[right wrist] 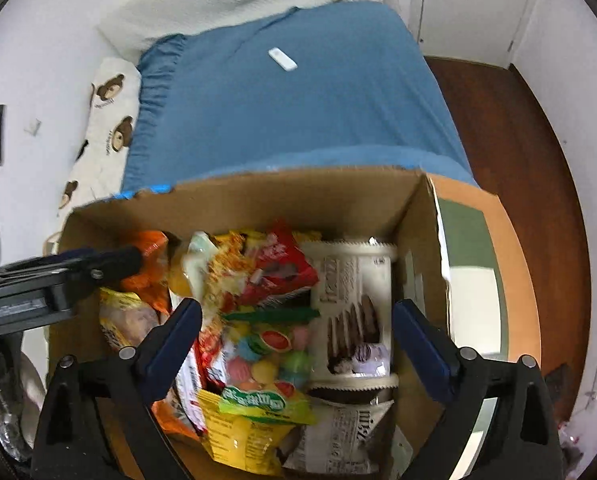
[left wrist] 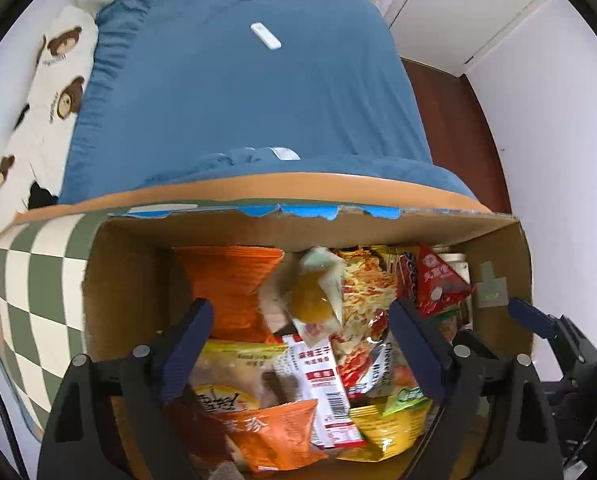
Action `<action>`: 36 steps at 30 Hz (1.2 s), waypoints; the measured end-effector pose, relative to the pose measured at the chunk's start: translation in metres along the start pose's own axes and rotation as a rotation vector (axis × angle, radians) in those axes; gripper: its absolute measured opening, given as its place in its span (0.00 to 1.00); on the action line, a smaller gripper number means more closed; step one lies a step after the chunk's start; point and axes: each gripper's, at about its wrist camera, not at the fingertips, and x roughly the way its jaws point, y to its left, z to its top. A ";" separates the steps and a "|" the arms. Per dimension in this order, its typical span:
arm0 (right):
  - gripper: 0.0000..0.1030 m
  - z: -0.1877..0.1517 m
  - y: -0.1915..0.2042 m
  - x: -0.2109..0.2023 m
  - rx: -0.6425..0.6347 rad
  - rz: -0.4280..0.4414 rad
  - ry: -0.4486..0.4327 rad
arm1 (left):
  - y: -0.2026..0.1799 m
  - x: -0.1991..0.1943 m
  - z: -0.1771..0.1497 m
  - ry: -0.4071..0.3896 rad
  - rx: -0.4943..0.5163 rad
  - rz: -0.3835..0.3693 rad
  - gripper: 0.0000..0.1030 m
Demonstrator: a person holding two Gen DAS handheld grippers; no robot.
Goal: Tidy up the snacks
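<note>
Filling the far half of both views, a bed with a blue sheet (left wrist: 250,92) carries a small white remote (left wrist: 265,36) near its middle, and a bear-print pillow (left wrist: 54,76) lies along its left edge. Butted against the foot of the bed stands a green-and-white checked table (left wrist: 38,280) with an orange rim, and on it sits an open cardboard box (right wrist: 282,196) whose far flap is trimmed with torn blue tape. Inside the box the snacks are heaped together: an orange ridged bag (left wrist: 234,292) at the far left, a white biscuit packet with chocolate fingers pictured (right wrist: 354,316) along the right wall, a red triangular pouch (left wrist: 438,284) toward the far right, a clear bag of coloured candies (right wrist: 266,356) in the middle, and a yellow packet (right wrist: 242,432) nearest. Both tools hang over the box with nothing between their blue pads: the left gripper (left wrist: 298,356) is spread wide above the pile, and the right gripper (right wrist: 294,356) is likewise released, straddling the candy bag and the biscuit packet.
</note>
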 end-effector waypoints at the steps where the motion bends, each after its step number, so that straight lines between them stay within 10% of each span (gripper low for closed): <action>1: 0.96 -0.005 0.001 0.000 -0.004 -0.011 0.006 | 0.000 -0.001 -0.003 -0.003 0.006 0.014 0.90; 20: 0.97 -0.049 0.008 -0.024 -0.005 -0.065 -0.020 | 0.009 -0.038 -0.064 -0.118 0.019 0.100 0.98; 36: 0.97 -0.120 0.036 -0.124 -0.083 -0.065 -0.242 | -0.004 -0.130 -0.157 -0.379 0.027 0.138 0.98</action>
